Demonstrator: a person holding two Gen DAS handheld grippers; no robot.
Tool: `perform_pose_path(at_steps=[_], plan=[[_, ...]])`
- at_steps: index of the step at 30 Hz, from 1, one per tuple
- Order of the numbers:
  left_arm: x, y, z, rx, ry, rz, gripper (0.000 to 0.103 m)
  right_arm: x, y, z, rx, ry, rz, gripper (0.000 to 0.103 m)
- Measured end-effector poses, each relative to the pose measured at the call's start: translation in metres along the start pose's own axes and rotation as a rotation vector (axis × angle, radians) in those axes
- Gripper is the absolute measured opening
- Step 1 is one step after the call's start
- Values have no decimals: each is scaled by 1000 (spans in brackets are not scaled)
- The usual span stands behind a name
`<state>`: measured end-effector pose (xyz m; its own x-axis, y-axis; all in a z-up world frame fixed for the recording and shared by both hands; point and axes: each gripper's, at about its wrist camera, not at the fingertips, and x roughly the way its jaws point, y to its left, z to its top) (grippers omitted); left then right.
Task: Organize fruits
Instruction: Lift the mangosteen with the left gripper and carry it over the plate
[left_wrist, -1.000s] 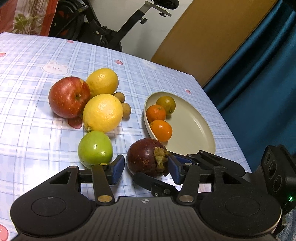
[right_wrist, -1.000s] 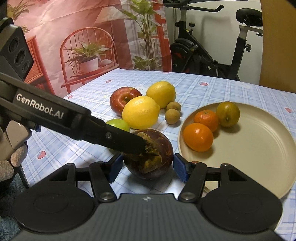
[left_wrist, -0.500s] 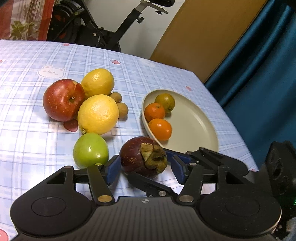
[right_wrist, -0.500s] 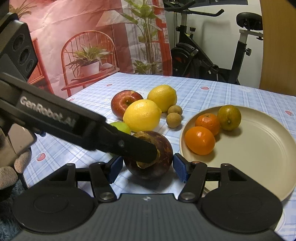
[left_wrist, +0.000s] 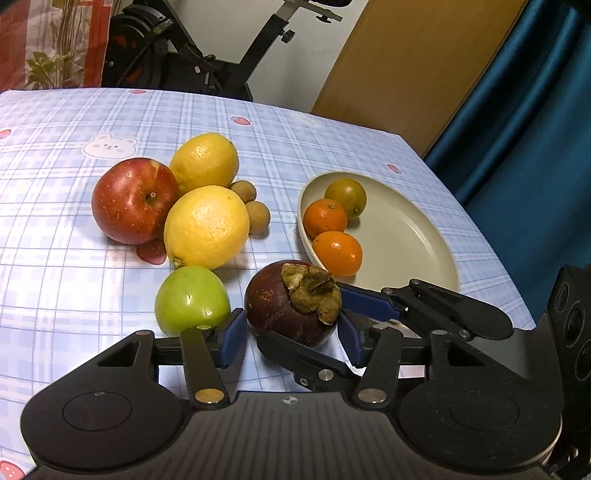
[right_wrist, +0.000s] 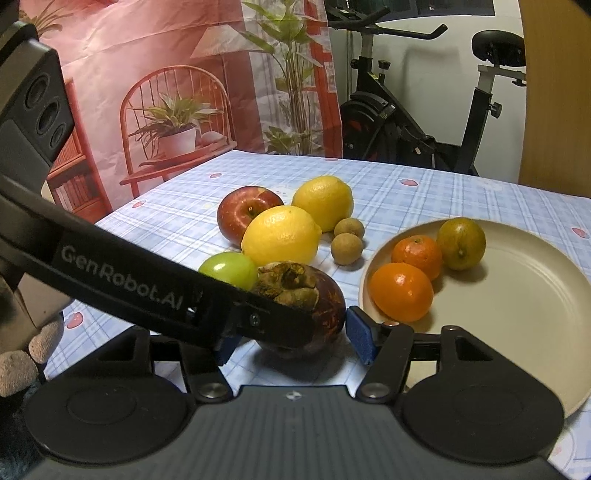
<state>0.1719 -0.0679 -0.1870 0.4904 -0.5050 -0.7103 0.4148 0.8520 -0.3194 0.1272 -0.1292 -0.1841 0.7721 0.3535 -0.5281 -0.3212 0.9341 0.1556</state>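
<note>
Dark purple and capped with a dry brown-green calyx, the mangosteen (left_wrist: 291, 302) sits on the blue-checked tablecloth (left_wrist: 55, 229) just short of the beige plate (left_wrist: 413, 236), and both tools crowd around it; the left gripper (left_wrist: 291, 339) straddles it, its blue pads (left_wrist: 232, 341) a little way off the skin on either side, and its jaws are closing with the fruit between them, not yet pressing; the right gripper (right_wrist: 291, 338) comes in from the plate side, one pad (right_wrist: 360, 339) at the fruit's flank and the other hidden behind the left tool's black finger, so whether it truly grips cannot be told, though it stands about half open with the mangosteen in the gap; in the left wrist view its two fingers lie along the near and far sides of the fruit.

A green apple (left_wrist: 192, 299) lies just beside the mangosteen; behind it a large lemon (left_wrist: 207, 227) touches a red apple (left_wrist: 135, 201) and a second lemon (left_wrist: 205, 160); two small brown longans (left_wrist: 256, 216) nestle against the lemons.

On the plate, near its rim, sit three citrus fruits close together: a bright orange one (left_wrist: 338, 253) nearest, a mandarin (left_wrist: 325, 218) behind it, and a greenish one (left_wrist: 345, 195) farthest.

A gloved hand (right_wrist: 22, 354) shows at the left edge of the right wrist view; an exercise bike (right_wrist: 424, 122) stands beyond the table.
</note>
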Motion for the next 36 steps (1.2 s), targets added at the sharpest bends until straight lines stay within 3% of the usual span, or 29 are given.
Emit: perform_pose_path(at_steps=[9, 22, 27, 36], plan=[[-7, -21, 8, 98, -15, 16, 57, -14, -1, 6, 19, -22, -15, 62], [-20, -86, 69, 241, -44, -54, 57, -76, -34, 51, 90, -135, -128, 62], [-4, -99, 83, 262, -39, -61, 57, -79, -54, 63, 89, -135, -152, 62], [39, -109, 95, 285, 34, -59, 57, -62, -92, 52, 137, -103, -168, 62]])
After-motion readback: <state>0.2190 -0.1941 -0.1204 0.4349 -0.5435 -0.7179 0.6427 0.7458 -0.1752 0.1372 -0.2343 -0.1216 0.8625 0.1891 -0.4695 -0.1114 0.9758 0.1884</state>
